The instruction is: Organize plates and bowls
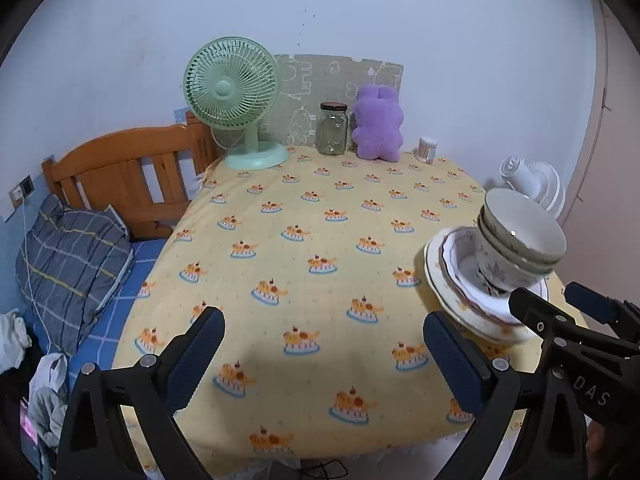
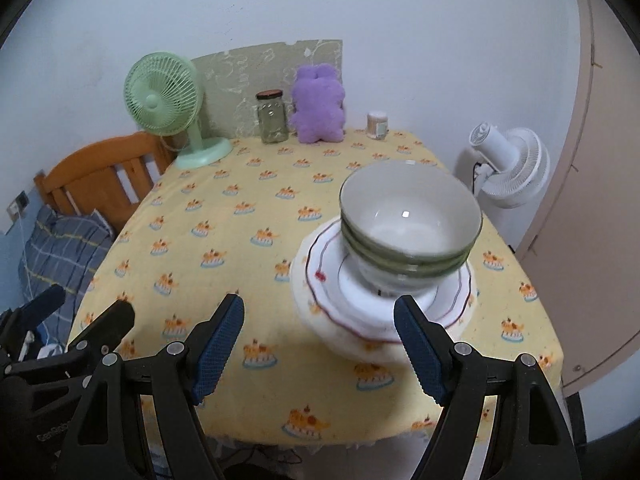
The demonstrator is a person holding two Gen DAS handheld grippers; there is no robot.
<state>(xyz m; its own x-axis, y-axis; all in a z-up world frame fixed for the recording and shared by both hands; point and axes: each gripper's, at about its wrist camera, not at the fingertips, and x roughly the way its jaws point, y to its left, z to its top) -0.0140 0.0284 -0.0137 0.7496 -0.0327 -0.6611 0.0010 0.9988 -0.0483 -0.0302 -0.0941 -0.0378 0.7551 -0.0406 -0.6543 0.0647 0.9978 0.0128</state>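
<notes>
The bowls point(image 2: 410, 224) are sitting nested one inside another, and that nest is standing on a pile of plates point(image 2: 380, 316) near the right front of the worktop point(image 2: 240, 200), which is wearing a yellow cloth printed with little cakes. The nest is leaning a little in the left wrist view, its base seeming to sit off the middle of the top plate. So the crockery is already lying gathered in one tower, which is how the task would want it. Whether the tower is about to be taken apart or has just been built, this scene is fitting both.

The left hand-held gripper point(image 1: 324, 344) is hanging wide open over bare cloth, holding nothing. The right hand-held gripper point(image 2: 320, 340) is likewise spread wide and empty, its right finger showing in front of the plate rim; whether it is touching the rim I cannot tell.

Any handling here is calling for care with that lean: a nudge at the plates is likely to rock the bowls, so keeping the pile level and moving slowly is looking wise
</notes>
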